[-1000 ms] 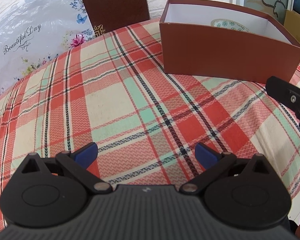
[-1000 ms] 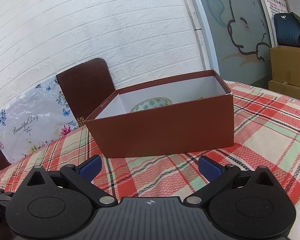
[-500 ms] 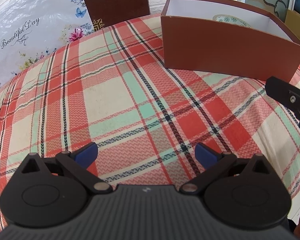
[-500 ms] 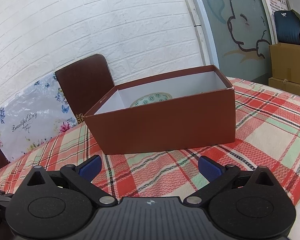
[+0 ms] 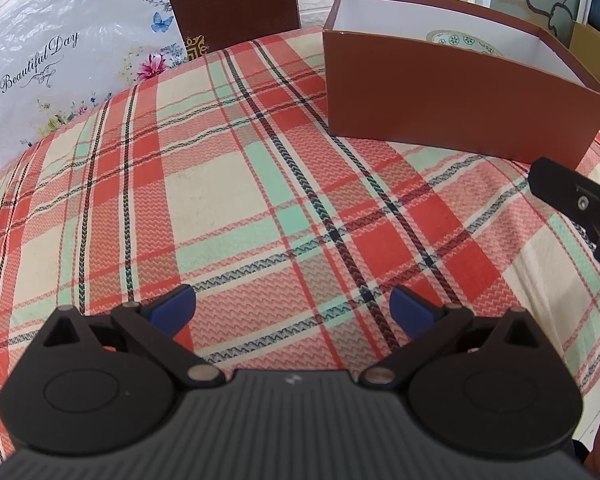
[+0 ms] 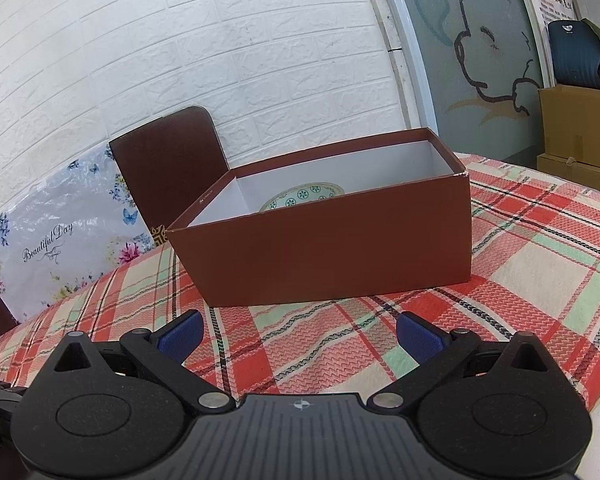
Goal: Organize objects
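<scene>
Brown box [image 6: 328, 248], open-topped, white-lined, set on plaid tablecloth [image 5: 228, 184]; long axis across the right wrist view, running away to the right in the left wrist view. Patterned plate [image 6: 304, 196] inside, lying low behind the near wall, only part of its rim visible; rest of contents hidden. Right gripper [image 6: 298, 336]: blue fingers spread wide, nothing held, directly facing the box's long near wall, near it. Left gripper [image 5: 292, 306]: likewise spread and empty, over bare cloth, box ahead and off to its right, well apart. Right hand judged the nearer to the box. No loose object seen on the cloth in either view; task judged near done or between items, though cannot tell what lies outside the frames. Surroundings: dark brown chair back [image 6: 172, 160] behind the table; floral bag [image 5: 56, 52] printed "Beautiful Day" to the left; white brick wall [image 6: 180, 40]; cardboard cartons [image 6: 580, 128] at far right. Obstruction to any reach into the box: the near wall only, requiring approach from above.
</scene>
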Tool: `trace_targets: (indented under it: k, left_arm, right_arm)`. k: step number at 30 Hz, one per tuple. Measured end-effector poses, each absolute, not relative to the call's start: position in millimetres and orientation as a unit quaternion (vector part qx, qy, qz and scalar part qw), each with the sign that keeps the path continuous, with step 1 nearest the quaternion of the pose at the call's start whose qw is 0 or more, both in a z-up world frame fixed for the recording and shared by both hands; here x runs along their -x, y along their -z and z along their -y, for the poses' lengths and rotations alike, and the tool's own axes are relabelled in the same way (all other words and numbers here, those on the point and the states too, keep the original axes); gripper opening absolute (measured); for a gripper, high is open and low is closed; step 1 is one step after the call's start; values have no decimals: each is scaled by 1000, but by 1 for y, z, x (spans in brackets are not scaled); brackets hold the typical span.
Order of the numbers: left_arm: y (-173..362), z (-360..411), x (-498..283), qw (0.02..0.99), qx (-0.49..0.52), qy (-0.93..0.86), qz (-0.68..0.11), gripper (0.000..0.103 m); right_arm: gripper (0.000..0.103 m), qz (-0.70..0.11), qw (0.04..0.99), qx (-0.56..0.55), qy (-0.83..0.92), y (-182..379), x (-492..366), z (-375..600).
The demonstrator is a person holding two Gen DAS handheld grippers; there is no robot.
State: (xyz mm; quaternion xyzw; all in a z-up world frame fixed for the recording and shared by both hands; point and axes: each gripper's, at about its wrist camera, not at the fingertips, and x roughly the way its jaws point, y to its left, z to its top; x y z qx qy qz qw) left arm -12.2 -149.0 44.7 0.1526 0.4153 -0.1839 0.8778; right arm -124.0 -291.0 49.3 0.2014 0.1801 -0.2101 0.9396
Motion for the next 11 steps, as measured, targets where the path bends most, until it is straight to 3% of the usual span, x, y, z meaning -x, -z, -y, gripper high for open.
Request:
trace_targets:
  k: [11]
  left_arm:
    - [-47,150,15,881,-154,195,-403,103]
  right_arm:
    - [102,-181,939,-200,211,-48,123,289]
